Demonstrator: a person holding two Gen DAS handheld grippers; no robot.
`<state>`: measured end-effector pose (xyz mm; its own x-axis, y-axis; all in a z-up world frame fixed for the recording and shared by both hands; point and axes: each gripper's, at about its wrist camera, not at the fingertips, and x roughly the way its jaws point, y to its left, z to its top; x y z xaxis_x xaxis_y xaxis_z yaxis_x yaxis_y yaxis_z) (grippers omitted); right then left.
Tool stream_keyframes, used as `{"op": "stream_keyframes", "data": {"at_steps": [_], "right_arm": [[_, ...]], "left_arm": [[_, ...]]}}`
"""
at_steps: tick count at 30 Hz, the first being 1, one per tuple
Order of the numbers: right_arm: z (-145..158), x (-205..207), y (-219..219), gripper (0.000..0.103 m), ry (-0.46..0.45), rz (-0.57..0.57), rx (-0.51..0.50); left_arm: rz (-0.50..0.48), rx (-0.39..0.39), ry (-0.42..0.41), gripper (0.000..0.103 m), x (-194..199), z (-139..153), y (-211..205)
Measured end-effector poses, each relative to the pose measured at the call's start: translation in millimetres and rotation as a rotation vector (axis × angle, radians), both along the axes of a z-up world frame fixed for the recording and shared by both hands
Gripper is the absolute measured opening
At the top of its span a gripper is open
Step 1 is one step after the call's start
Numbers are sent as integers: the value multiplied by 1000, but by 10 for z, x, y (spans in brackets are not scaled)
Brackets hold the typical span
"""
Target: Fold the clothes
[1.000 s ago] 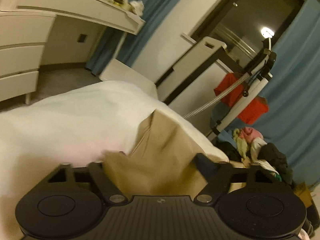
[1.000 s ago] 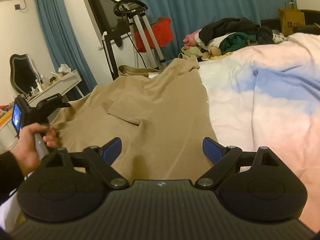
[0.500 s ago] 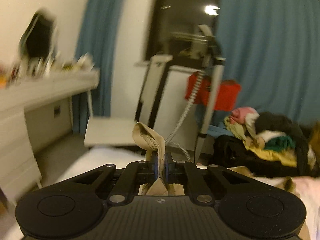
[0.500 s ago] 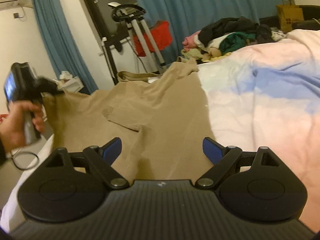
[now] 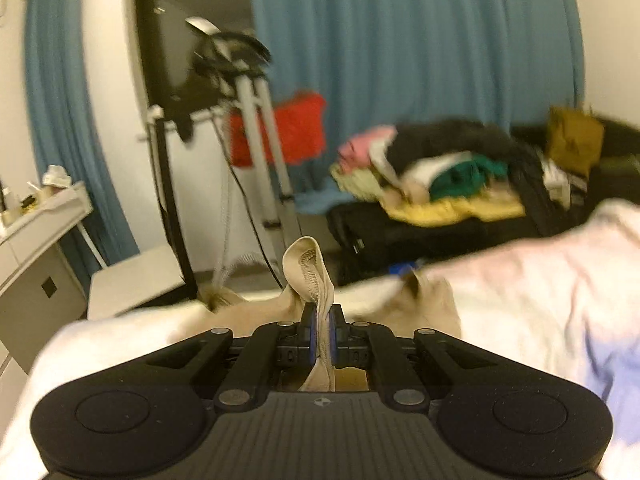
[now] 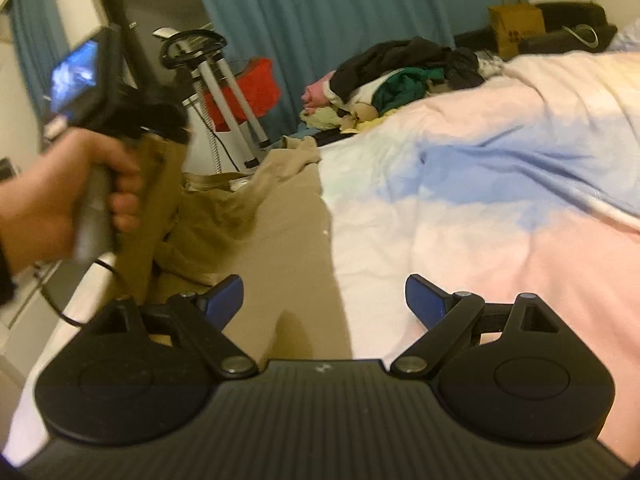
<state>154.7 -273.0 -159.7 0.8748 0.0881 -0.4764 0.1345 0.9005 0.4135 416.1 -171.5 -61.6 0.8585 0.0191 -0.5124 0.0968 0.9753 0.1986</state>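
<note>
My left gripper [image 5: 322, 336] is pinching a hem of the tan garment [image 6: 276, 240], its blue pads pressed tight on the cloth. A loop of stitched edge [image 5: 306, 268] is sticking up just past my fingertips, and more of the fabric is trailing down between the jaws toward me. In the right wrist view my left hand [image 6: 68, 196] is gripping the handle of that tool, raised above the bed, with a fold of the garment hanging straight down from it.

My right gripper [image 6: 324, 300] is hovering with its jaws spread wide and nothing between them. The garment is lying spread on the bedcover [image 6: 500, 184], running away from my left fingertip [image 6: 224, 298], while my right fingertip [image 6: 424, 300] is sitting over bare pink and blue cover. The garment's far end is bunching at the bed's edge, well ahead of my fingers.

Beyond the bed a pile of clothes [image 6: 400, 80] is heaped before a blue curtain [image 5: 400, 40], with a garment steamer [image 5: 248, 112] standing to its left.
</note>
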Motion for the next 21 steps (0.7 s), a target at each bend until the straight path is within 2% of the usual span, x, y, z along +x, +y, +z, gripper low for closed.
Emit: {"op": "stream_keyframes", "data": {"at_steps": [2,3,7,8,9,11,15,18,21], "right_arm": [[-50,39,-73,89,15,-10,22],[-71,57,-94,89,19,-12,27],[-185,158,-129,89,31,4,46],[-210,182,-127,89,37,12,53],[-233,205,-123,89,43,22,60],[-252,248,-102,89,55,41,74],[-173,202,-21,89,34,73,81],[-80,96,56,89,5,111,99],[17,-27,143,89,-25,174,136]], "left_arm": [[-6,1,43,8,71,-252,-45],[-10,1,65,12,108,-376,-66],[-58,-4,114,43,167,-632,-37],[-67,-19,106,45,114,-628,-6],[-71,-48,91,46,10,-589,60],[-80,-117,70,55,-220,-483,205],[-116,-266,86,63,-874,-187,644],[-115,-314,132,67,-1496,-31,1120],[-73,-357,234,67,-2025,-15,1756]]}}
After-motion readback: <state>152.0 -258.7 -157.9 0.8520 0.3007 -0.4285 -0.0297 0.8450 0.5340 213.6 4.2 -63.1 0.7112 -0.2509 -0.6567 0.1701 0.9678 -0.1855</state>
